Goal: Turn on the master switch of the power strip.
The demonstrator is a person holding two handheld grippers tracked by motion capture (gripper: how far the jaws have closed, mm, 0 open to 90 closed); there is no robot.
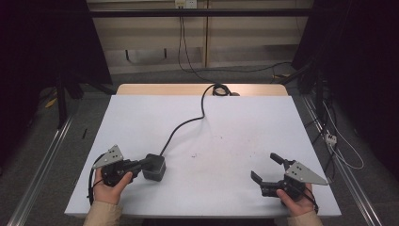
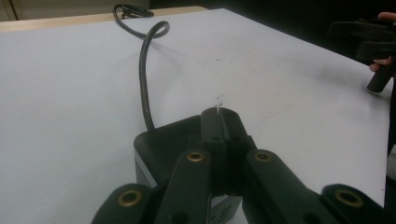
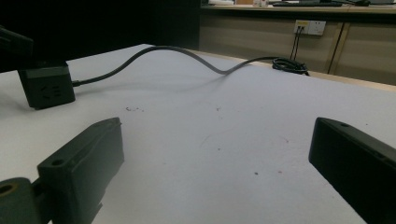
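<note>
Power cube (image 1: 154, 167) sits near-left on the table (image 1: 244, 122) — its cable (image 1: 186, 123) runs back.

high view: overhead, facing forward-down | gripper views: low, close to table (image 1: 235, 127) | shared: cable (image 1: 181, 125)

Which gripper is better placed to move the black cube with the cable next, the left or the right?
Probably the left. The left gripper is already at the black cube, its jaws closed over the top. The right gripper is open, far across the white table.
</note>
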